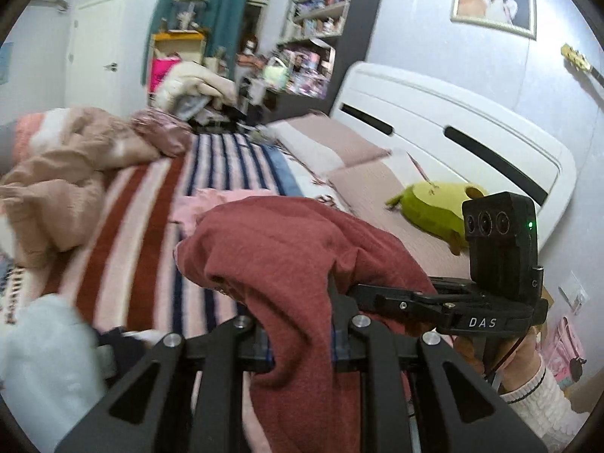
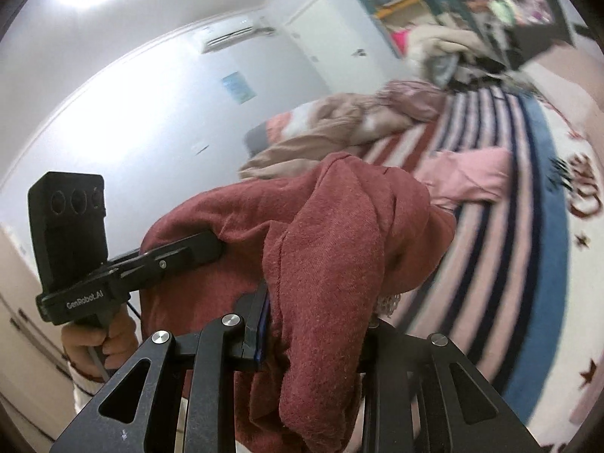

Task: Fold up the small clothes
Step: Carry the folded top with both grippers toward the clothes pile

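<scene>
We've got the L gripper point(image 1: 302, 343) w/ fingers clamped on the red garment point(image 1: 298, 264), held up above the striped bed point(image 1: 151, 204). R gripper point(image 2: 313, 336) also pinches the same cloth, bunched betw. both. Pink garment point(image 2: 472, 177) lies flat on the bed beyond, beige blanket point(image 1: 64, 173) heaped near the far edge.

Red garment point(image 1: 302, 264) pinched in my left gripper point(image 1: 302, 343) looks like nubby matt knit cloth; gripper's matt black plastic with shiny metal screws, striped blanket point(image 1: 151, 204) beyond looks soft.
</scene>
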Demonstrator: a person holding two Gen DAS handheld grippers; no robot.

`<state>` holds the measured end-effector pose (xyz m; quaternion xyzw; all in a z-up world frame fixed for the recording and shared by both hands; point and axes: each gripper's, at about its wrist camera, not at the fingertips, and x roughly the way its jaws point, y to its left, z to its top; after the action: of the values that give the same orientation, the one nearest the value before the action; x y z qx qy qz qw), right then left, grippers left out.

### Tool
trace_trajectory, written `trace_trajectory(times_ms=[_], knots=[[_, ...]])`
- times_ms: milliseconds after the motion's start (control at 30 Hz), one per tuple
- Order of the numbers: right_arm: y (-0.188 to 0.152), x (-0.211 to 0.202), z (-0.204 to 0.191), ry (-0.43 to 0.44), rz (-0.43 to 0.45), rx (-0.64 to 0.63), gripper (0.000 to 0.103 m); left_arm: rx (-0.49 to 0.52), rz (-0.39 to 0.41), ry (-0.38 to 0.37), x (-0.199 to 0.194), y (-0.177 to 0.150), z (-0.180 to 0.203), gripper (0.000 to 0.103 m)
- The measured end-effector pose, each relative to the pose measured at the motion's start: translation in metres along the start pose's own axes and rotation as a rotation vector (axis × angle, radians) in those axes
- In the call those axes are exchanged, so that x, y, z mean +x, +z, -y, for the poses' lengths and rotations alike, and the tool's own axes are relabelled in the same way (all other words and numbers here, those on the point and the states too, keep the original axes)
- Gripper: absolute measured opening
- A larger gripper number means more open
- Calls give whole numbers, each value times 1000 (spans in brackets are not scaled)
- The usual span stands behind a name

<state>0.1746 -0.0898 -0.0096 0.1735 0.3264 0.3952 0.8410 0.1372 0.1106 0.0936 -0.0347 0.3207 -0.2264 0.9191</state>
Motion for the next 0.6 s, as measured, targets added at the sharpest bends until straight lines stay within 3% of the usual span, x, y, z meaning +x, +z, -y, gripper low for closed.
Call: trace_trajectory(times_ms=[167, 367, 600], knots=[[13, 53, -72, 52, -57, -92, 21, -32, 30, 103, -68, -9, -55, 16], [25, 123, -136, 123, -120, -123, 21, -87, 39, 185, -122, -16, -121, 16], [31, 194, -186, 118, -195, -190, 21, -193, -19, 252, -135, -37, -196, 17]])
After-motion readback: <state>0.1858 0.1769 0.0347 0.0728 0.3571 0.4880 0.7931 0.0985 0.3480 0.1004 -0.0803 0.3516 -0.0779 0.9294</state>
